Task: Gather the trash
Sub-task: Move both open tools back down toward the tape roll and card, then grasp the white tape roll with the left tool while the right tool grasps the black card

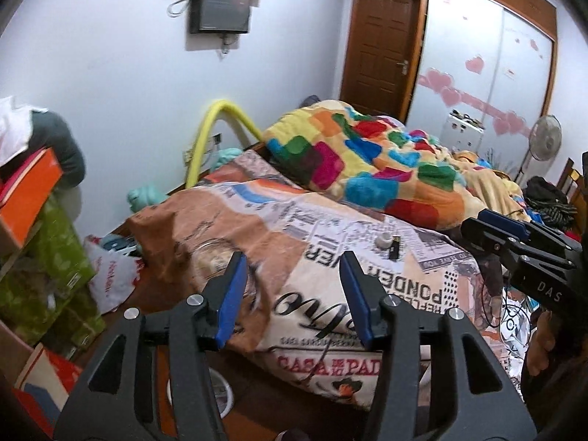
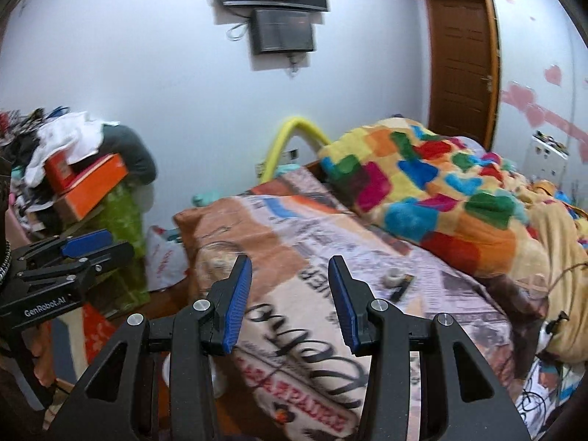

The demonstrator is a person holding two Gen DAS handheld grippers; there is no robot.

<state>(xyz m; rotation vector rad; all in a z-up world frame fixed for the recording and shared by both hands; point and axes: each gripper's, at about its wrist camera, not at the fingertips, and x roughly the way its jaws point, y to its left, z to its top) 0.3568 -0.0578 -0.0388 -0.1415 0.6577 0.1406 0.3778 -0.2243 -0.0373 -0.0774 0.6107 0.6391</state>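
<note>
Right wrist view, left gripper [image 2: 99, 244] marked "GenRobot.AI", bedsheet [image 2: 294, 323] print partly legible

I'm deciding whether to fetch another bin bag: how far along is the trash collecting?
Nothing looks collected yet. Both the left gripper and right gripper are open and empty above the newspaper-print bedspread. Still left: a small white roll and a small black object on the bedspread, and a crumpled white plastic bag on the floor beside the bed.
</note>
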